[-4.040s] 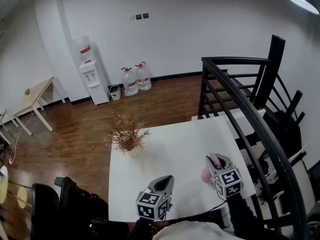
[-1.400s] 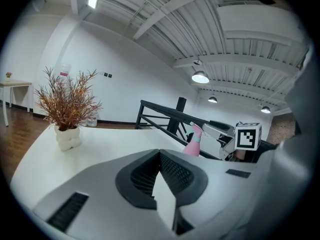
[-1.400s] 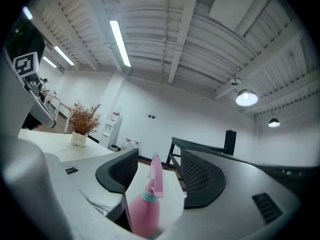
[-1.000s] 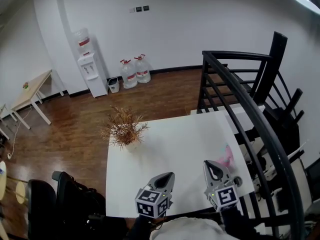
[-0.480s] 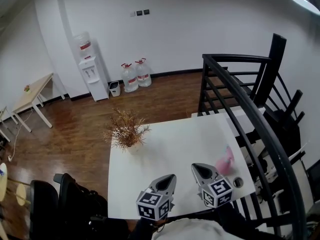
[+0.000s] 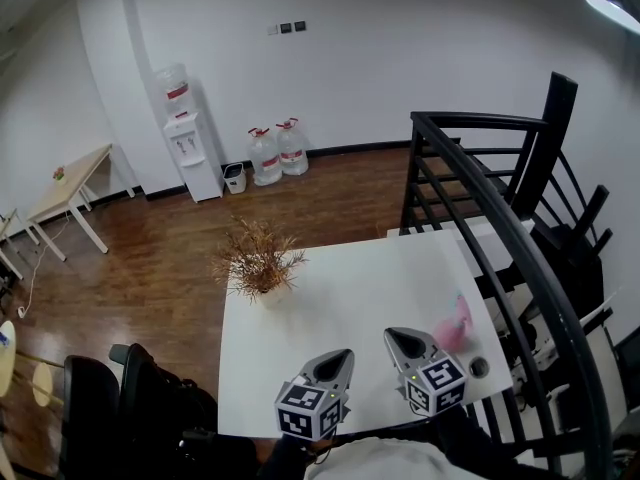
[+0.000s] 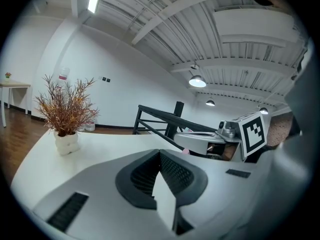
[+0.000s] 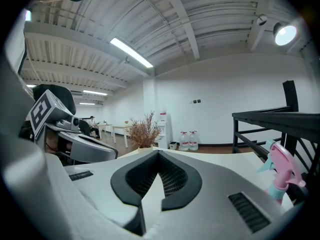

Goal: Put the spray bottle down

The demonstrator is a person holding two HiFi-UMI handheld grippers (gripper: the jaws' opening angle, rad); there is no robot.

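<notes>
The pink spray bottle [image 6: 452, 323] stands upright on the white table [image 6: 350, 283] near its right edge. It also shows at the right edge of the right gripper view as the spray bottle [image 8: 280, 176]. My right gripper [image 6: 401, 341] is shut and empty, a short way left of the bottle and apart from it. In its own view the right gripper [image 8: 159, 157] has nothing between its jaws. My left gripper [image 6: 337, 359] is shut and empty at the table's near edge. Its own view shows the left gripper [image 7: 160, 155] with jaws together.
A dried plant in a white pot [image 6: 258, 263] stands at the table's far left. A small dark round thing [image 6: 479, 367] lies by the near right corner. A black stair railing [image 6: 480, 193] runs along the right side. A black chair [image 6: 105, 408] sits at lower left.
Four seconds ago the bottle was in my right gripper. Over the last second the right gripper moved left, away from the standing bottle. The left gripper stayed put.
</notes>
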